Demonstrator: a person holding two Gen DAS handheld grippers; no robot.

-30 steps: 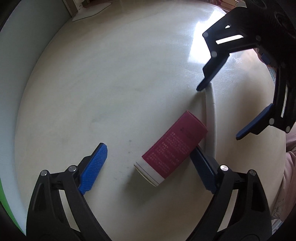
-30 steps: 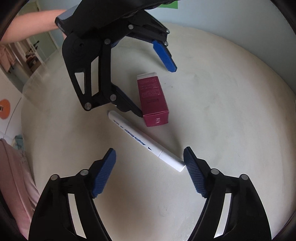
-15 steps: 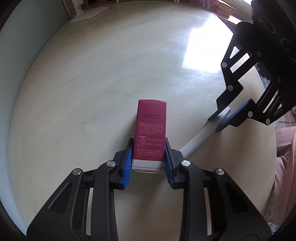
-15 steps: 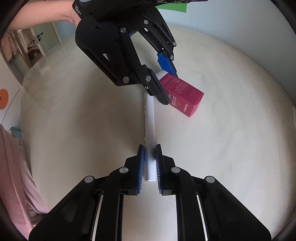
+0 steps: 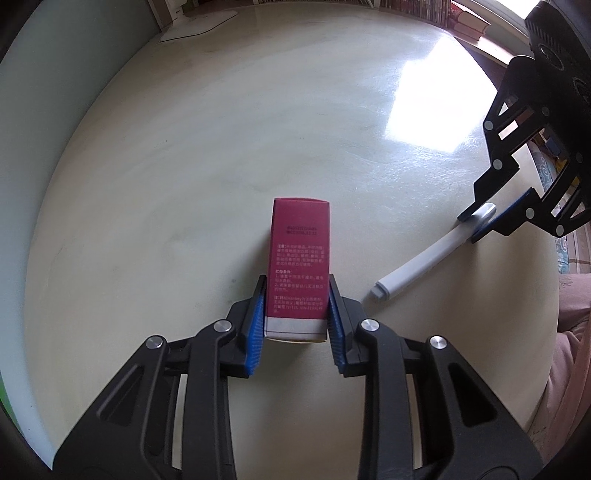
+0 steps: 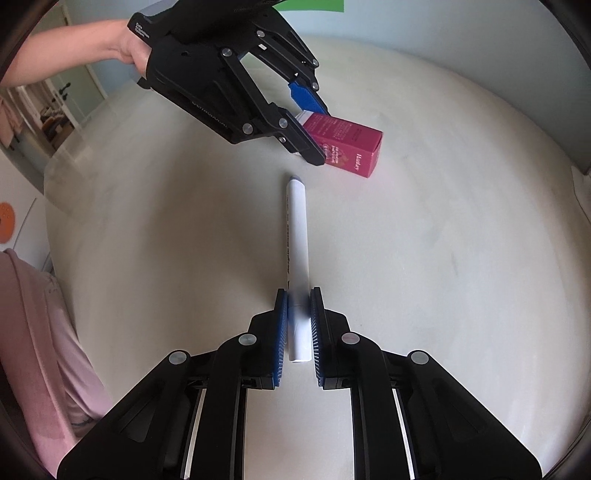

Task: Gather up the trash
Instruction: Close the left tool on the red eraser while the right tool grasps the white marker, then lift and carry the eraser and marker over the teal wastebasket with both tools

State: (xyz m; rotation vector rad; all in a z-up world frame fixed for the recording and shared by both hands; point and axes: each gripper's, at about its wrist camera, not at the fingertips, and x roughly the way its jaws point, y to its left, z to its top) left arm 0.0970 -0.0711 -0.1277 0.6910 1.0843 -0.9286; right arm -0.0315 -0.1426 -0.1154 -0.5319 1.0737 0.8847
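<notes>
A magenta carton (image 5: 299,254) with a white end sticks forward out of my left gripper (image 5: 296,291), whose blue pads press on both its sides just above the round cream table (image 5: 177,177). To its right, a white marker (image 5: 421,264) hangs from my right gripper (image 5: 476,223). In the right wrist view the same marker (image 6: 296,229) points away, clamped near its rear end by my right gripper (image 6: 298,299). Beyond its tip, my left gripper (image 6: 314,129) holds the carton (image 6: 351,147) tilted over the table (image 6: 443,258).
A person's hand (image 6: 125,48) grips the left tool. Pink clothing (image 6: 40,332) lies along the table's near left edge. A bright sun patch (image 5: 432,107) glares on the tabletop. Books (image 5: 436,14) line the far side, and a white sheet (image 5: 199,26) lies at the far edge.
Both grippers were open around the carton and marker lying on the table. Each has since shut on its item and lifted it, and the two have drawn apart.
</notes>
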